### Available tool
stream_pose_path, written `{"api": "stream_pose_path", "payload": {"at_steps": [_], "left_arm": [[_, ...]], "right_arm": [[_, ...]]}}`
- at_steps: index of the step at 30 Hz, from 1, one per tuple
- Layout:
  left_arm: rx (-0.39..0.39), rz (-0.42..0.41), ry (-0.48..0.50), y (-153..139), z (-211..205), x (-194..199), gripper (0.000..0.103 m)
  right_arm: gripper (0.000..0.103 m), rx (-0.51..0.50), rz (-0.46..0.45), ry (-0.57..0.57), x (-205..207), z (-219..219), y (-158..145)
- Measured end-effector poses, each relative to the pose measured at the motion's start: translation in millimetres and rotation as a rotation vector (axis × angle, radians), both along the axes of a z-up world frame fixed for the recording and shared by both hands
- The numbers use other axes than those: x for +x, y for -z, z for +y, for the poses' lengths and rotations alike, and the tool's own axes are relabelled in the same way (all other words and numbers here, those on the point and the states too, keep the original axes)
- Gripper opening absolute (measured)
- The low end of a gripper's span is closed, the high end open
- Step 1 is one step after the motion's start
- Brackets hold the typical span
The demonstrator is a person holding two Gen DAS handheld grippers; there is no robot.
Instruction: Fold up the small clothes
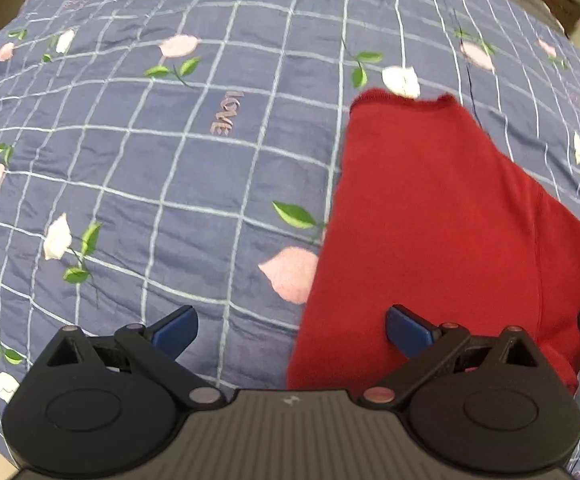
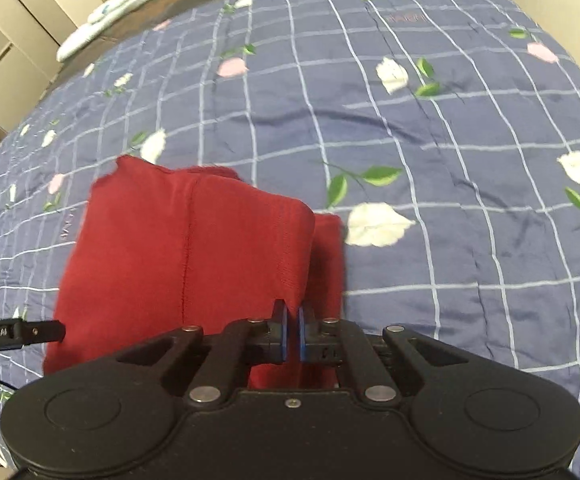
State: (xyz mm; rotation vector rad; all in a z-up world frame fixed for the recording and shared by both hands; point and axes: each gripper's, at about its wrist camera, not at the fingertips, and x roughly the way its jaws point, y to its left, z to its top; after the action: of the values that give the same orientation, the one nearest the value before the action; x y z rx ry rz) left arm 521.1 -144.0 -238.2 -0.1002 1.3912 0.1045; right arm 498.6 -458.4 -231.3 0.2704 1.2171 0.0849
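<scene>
So there's a red knit garment (image 1: 442, 216) lying on a blue checked quilt (image 1: 161, 168) with roses and leaves printed all over it. Taking the garment as the reference point for everything:

The left gripper (image 1: 292, 332) hangs over the garment's near left edge with its jaws spread wide and nothing between them. One blue pad (image 1: 408, 330) sits over the red cloth, the other is out over bare quilt, so the garment's edge runs up between the two. Can't tell whether the pad actually touches the fabric.

The right gripper (image 2: 293, 334) is at the garment's near right side, jaws almost completely together with only a thin slit left, and a raised fold of the red garment (image 2: 193, 252) is pinched in there. The cloth rises up to the pads and drapes away to the left, with a second layer showing just behind on the right.

Off the garment's left side in the right wrist view, the tip of the other tool (image 2: 29, 332) pokes in. Far beyond the garment, past the quilt's edge, some pale bedding (image 2: 121, 4) lies bunched up.
</scene>
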Motion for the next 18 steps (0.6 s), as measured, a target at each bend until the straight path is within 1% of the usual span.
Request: {"api": "stream_pose_path", "payload": {"at_steps": [3,7,10,18], "left_arm": [[0.006,0.011,0.011,5,-4,-1,0.102],[0.017,0.028,0.013,8,-5,1,0.102],[0.023,0.033,0.024,9,-7,3,0.102],[0.028,0.039,0.046,11,-11,4,0.102]], "right_arm": [[0.005,-0.015,0.019,-0.007,4,5,9],[0.008,-0.034,0.055,-0.005,10,10,20],[0.009,-0.045,0.065,-0.005,12,13,22],[0.010,-0.061,0.076,-0.010,8,14,27]]}}
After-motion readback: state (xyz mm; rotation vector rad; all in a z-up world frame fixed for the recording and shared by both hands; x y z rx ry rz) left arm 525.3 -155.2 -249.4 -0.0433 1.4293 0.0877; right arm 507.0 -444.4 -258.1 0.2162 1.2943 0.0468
